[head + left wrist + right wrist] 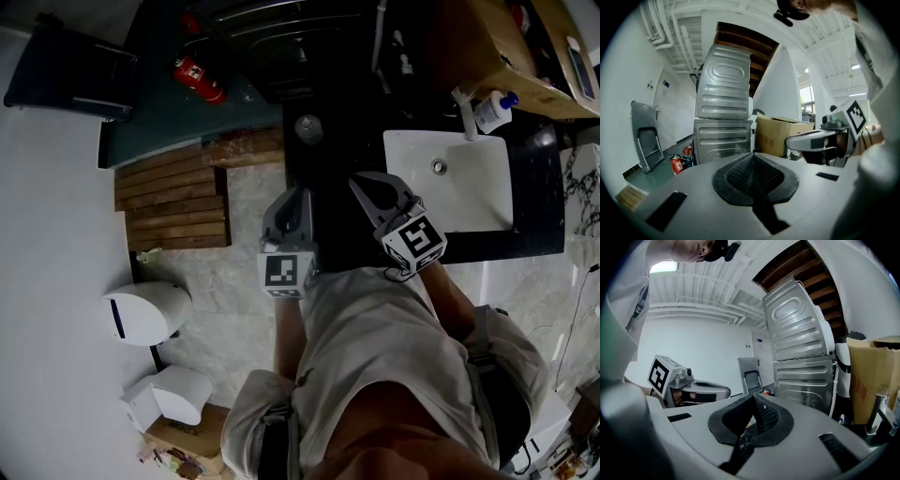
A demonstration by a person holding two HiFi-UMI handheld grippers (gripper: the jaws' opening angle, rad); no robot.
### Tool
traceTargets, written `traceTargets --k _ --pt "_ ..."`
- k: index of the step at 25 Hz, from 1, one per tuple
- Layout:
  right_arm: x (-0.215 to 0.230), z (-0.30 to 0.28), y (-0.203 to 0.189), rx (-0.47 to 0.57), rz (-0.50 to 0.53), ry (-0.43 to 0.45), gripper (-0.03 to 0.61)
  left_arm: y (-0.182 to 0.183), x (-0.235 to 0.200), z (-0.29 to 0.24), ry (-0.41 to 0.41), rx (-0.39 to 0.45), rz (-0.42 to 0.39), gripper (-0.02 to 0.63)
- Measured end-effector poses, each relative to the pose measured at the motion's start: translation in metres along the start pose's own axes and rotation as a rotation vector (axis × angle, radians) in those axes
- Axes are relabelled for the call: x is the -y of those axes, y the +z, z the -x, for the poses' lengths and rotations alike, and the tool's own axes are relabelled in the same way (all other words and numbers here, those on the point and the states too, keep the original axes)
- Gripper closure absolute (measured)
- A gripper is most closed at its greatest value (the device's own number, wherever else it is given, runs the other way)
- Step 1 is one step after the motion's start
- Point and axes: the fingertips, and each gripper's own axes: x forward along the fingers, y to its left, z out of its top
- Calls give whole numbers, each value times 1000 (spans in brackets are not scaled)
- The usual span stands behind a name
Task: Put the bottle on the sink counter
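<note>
Bottle (pixel 493 111) sat by the faucet behind the sink (pixel 478 199), well apart from both grippers. Probably light, slick plastic; take mid-body. Left gripper (pixel 304 193) and right gripper (pixel 358 179) jaws closed, empty.

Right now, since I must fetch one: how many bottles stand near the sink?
1: a white, blue-capped bottle beside the faucet, at the far edge of the sink. Others may be hidden.
</note>
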Motion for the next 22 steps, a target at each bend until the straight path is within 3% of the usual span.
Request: traceTargets --k 22 --pt "2 -5 -12 -45 -1 3 583 -4 -1 -6 -3 -11 -4 609"
